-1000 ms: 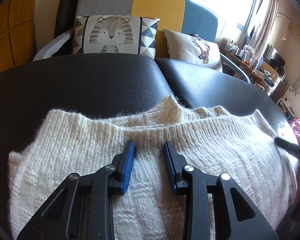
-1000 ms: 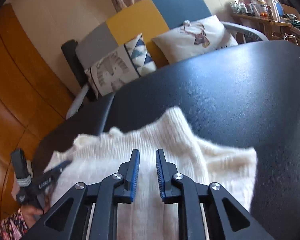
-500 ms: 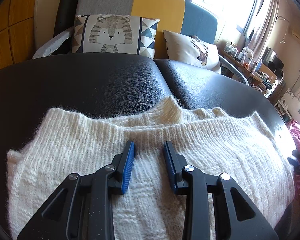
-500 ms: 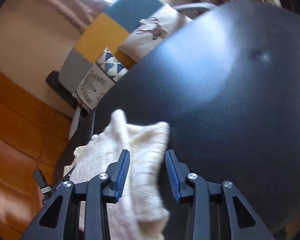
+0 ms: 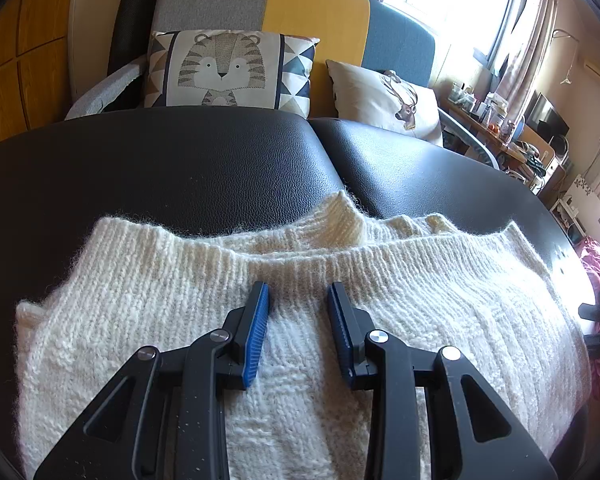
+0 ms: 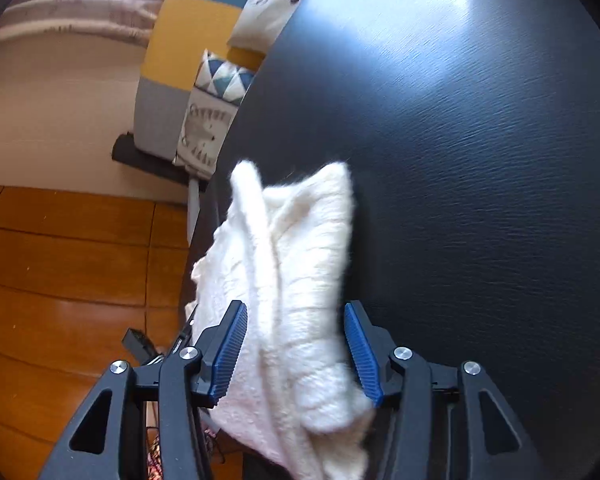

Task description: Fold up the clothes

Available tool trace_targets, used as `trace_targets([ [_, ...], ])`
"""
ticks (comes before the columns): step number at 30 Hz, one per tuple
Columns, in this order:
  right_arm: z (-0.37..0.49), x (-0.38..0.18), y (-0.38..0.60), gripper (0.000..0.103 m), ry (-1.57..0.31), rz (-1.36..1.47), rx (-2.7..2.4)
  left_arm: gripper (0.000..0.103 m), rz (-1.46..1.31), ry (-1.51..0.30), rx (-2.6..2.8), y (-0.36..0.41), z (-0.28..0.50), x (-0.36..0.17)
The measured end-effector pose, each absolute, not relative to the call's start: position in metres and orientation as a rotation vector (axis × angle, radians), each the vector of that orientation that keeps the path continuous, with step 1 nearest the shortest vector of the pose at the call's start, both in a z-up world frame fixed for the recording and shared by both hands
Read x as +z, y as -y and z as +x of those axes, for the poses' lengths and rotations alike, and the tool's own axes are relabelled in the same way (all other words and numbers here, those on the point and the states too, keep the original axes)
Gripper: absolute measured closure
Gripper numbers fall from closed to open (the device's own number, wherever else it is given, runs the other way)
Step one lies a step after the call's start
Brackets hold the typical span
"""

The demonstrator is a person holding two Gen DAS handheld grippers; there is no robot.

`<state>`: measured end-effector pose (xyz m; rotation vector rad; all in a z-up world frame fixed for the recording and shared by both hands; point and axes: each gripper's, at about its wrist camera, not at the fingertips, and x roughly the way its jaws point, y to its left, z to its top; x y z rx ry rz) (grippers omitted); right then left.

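Sweater (image 5: 440, 300) flat on black cushion (image 5: 180, 168).
I hold left gripper (image 5: 299, 294) parted above its middle; right gripper (image 6: 296, 316) straddles its edge, fingers apart.

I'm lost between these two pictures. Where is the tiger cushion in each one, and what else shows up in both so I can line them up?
Left wrist view: the tiger cushion stands upright at top centre, against the grey and yellow chair back.
Right wrist view: the tiger cushion appears tipped sideways, left of centre in the upper half, at the dark seat's edge.
Shared landmark: the white knitted sweater lying on the black seat.
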<state>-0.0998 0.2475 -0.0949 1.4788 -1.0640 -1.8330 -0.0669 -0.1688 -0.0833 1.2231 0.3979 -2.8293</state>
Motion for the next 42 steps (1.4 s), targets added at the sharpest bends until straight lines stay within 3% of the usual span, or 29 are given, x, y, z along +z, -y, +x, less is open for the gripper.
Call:
trace_targets([
  [8,-0.100,-0.090,-0.232,0.053,0.969,1.482,-1.911,0.070,1.220,-0.407,-2.834,0.171,-0.066,-0.085],
  [12,-0.092,-0.083,-0.218,0.057,0.788,1.453,-1.966,0.070,1.219,-0.410,-2.836,0.172,-0.066,-0.084],
  [21,-0.096,-0.090,-0.214,0.059,0.813,1.418,-1.972,0.069,1.220,-0.389,-2.831,0.171,-0.066,-0.084],
  [32,-0.087,-0.087,-0.217,0.060,0.761,1.343,-2.025,0.069,1.243,-0.234,-2.862,0.125,-0.054,-0.069],
  [34,-0.084,-0.081,-0.218,0.060,0.742,1.351,-2.096,0.063,1.236,-0.213,-2.884,0.113,-0.050,-0.067],
  [37,-0.075,-0.061,-0.223,0.059,0.665,1.306,-2.302,0.053,1.170,-0.028,-2.903,0.096,-0.046,-0.073],
  [39,-0.068,-0.041,-0.220,0.060,0.566,1.218,-2.392,0.051,1.160,0.058,-2.893,0.088,-0.047,-0.076],
  [41,-0.062,-0.020,-0.206,0.067,0.425,1.125,-2.433,0.048,1.162,0.086,-2.887,0.086,-0.048,-0.077],
  [42,-0.061,-0.011,-0.195,0.075,0.329,1.094,-2.443,0.048,1.157,0.089,-2.887,0.086,-0.047,-0.077],
])
